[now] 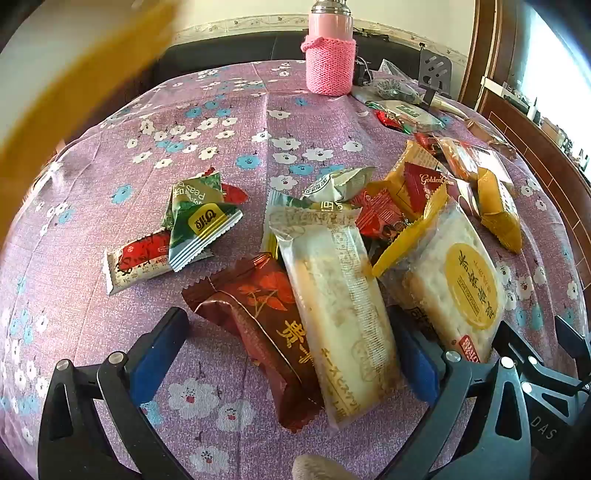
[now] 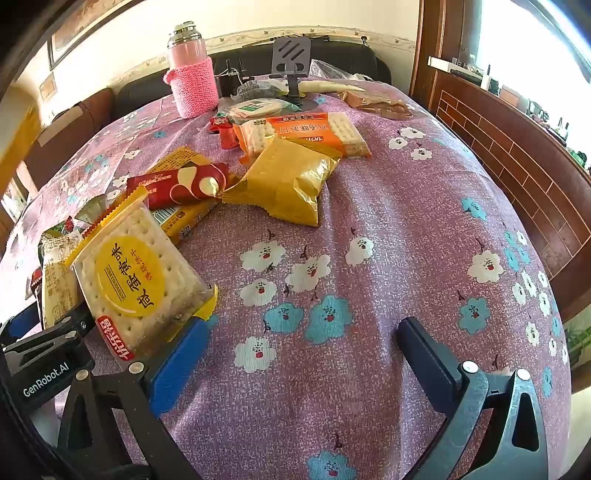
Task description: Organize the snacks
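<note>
A home living room is shown: a table is covered with a floral purple tablecloth [image 2: 369,221], a dark sofa [image 2: 332,59] is set behind it, and framed pictures [image 2: 74,26] are hung above.

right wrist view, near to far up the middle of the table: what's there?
right gripper, open over bare tablecloth → plain yellow snack pack → orange cracker pack → phone stand.
</note>
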